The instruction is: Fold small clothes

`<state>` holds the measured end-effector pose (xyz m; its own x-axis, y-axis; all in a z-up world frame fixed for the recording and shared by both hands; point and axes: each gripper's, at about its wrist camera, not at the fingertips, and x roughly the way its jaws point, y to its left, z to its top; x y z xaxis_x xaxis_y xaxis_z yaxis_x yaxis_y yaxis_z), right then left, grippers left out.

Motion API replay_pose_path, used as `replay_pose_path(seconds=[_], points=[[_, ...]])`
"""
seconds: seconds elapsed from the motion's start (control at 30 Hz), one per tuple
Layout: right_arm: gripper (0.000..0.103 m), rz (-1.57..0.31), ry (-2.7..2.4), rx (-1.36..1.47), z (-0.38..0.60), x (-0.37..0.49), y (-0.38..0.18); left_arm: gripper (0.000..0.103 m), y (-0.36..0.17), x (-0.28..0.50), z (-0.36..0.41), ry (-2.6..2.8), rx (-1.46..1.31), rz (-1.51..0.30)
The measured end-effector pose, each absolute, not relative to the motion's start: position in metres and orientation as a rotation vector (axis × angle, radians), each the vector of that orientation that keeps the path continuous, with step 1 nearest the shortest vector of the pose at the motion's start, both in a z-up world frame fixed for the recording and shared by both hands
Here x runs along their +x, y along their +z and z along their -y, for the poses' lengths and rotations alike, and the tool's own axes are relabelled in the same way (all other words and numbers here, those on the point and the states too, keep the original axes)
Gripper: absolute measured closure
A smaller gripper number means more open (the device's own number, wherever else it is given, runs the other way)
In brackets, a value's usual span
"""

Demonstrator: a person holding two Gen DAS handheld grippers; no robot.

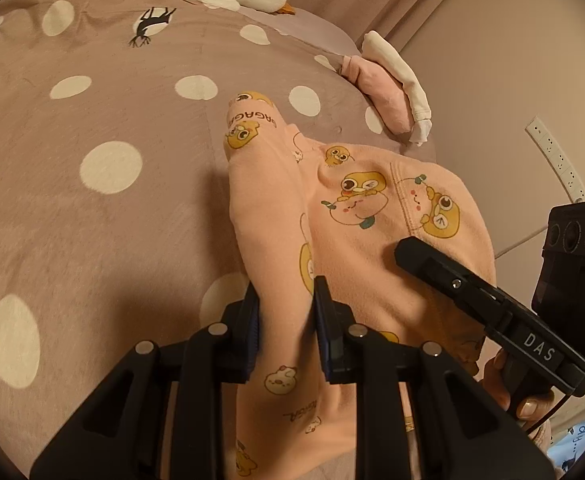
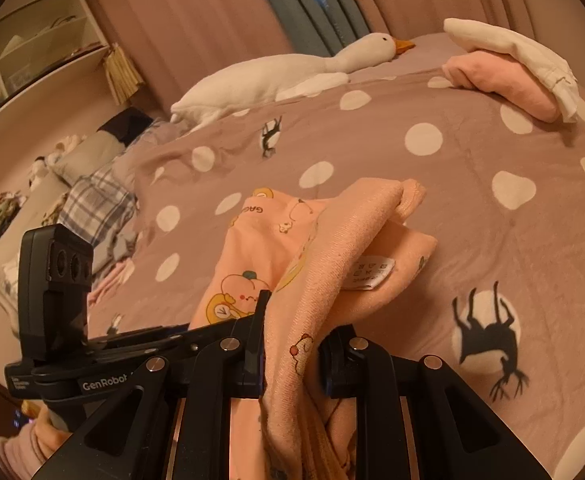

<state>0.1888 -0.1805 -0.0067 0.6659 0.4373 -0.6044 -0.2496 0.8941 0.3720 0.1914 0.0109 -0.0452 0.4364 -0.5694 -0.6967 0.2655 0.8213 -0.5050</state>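
A small peach garment with yellow cartoon prints lies bunched on the polka-dot bedspread. My left gripper is shut on a fold of its left side, cloth running between the jaws. My right gripper is shut on another bunch of the same garment, whose white care label faces up. The right gripper also shows in the left wrist view, lying over the garment's right side. The left gripper shows at lower left in the right wrist view.
A folded pink and white stack sits at the bed's far right, also in the right wrist view. A white goose plush lies along the far edge. Pillows and a plaid cloth lie left. Curtains hang behind.
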Motion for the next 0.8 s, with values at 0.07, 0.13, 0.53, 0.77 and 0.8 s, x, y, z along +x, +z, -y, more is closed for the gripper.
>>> replay_pose_path(seconds=[0.07, 0.13, 0.53, 0.77, 0.8], points=[[0.081, -0.750, 0.399, 0.267, 0.178, 0.187, -0.007, 0.081, -0.046, 0.189, -0.014, -0.527, -0.348, -0.994], [0.081, -0.753, 0.401, 0.265, 0.176, 0.186, -0.009, 0.081, -0.048, 0.187, -0.016, -0.521, -0.352, -0.996], [0.081, -0.811, 0.417, 0.264, 0.160, 0.202, -0.031, 0.081, -0.073, 0.196, -0.028, -0.470, -0.366, -1.041], [0.081, -0.851, 0.410, 0.272, 0.156, 0.211, -0.047, 0.080, -0.087, 0.202, -0.032, -0.445, -0.367, -1.072], [0.081, -0.856, 0.407, 0.274, 0.157, 0.211, -0.049, 0.080, -0.088, 0.202, -0.033, -0.443, -0.367, -1.075]])
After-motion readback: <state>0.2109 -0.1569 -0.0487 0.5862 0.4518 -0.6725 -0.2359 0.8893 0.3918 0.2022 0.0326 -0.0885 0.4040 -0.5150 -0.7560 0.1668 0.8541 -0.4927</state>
